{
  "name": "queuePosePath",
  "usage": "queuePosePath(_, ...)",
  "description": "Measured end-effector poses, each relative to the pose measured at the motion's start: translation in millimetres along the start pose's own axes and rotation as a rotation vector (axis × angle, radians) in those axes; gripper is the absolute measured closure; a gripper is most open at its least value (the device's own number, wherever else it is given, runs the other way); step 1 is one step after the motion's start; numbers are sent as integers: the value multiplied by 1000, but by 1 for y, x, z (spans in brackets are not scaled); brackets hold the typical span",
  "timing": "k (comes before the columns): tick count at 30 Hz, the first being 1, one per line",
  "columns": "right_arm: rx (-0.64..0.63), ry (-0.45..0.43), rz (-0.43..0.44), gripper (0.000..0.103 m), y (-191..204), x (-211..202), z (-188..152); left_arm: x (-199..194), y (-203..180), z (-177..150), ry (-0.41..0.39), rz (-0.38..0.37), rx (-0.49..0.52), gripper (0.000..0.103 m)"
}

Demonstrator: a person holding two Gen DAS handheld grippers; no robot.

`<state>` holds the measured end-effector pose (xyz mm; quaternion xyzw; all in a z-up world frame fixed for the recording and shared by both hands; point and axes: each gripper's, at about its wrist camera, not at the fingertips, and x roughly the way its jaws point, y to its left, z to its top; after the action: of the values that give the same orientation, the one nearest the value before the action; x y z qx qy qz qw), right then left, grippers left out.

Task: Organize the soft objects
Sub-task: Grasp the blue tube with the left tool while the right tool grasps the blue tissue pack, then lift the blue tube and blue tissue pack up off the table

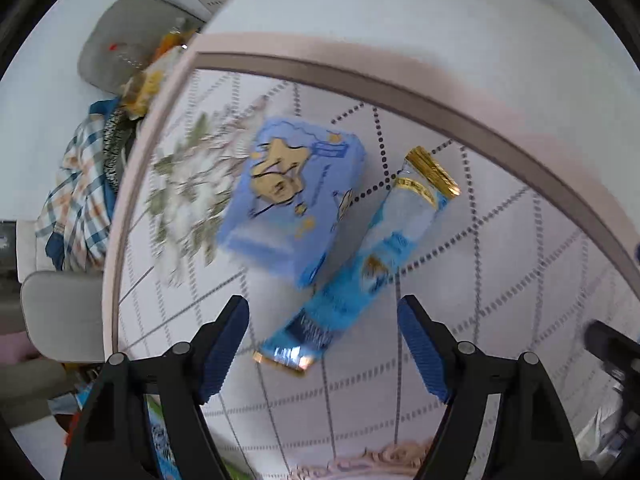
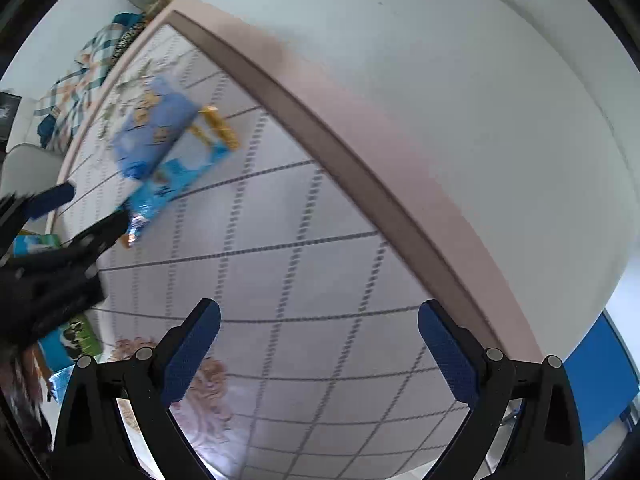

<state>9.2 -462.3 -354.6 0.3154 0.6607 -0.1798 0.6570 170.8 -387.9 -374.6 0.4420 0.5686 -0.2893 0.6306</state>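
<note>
Hovering over a quilted mat (image 1: 500,280), left gripper (image 1: 323,340) spread with nothing between its pads, right gripper (image 2: 319,344) wide and empty, blue tissue pack (image 1: 294,196) overlapping a blue-and-gold pouch (image 1: 384,256), no container visible.

Bright, even daylight, heavy motion blur throughout, fisheye bending and dark corners at the edges

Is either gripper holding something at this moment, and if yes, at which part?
Nothing is held. The left gripper has open jaws above the blue packet, not touching it. The right gripper is open over the bare quilted mat.
</note>
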Motion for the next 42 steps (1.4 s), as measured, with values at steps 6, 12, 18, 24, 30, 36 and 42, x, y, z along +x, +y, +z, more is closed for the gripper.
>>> queuePosePath(6, 29, 7, 21, 2, -12, 1, 14, 28, -2, 1, 60, -51, -2, 59)
queuePosePath(12, -46, 14, 39, 2, 10, -8, 31, 32, 27, -37, 120, -241, -239, 74)
queuePosePath(18, -345, 32, -13, 2, 87, -23, 72, 40, 71, -102, 130, -396, -572, 77)
queuePosePath(24, -818, 81, -221, 2, 194, 0, 101, 61, 111, -153, 155, -470, -862, 77)
queuePosePath(30, -1220, 147, -402, 2, 269, 53, 99, 71, 122, -168, 162, -526, -963, 75)
queuePosePath(36, -1377, 222, -509, 2, 302, 98, 104, 73, 136, -152, 163, -506, -958, 74)
queuePosePath(42, -1385, 317, -489, 2, 316, 121, 109, 73, 153, -153, 145, -501, -968, 74)
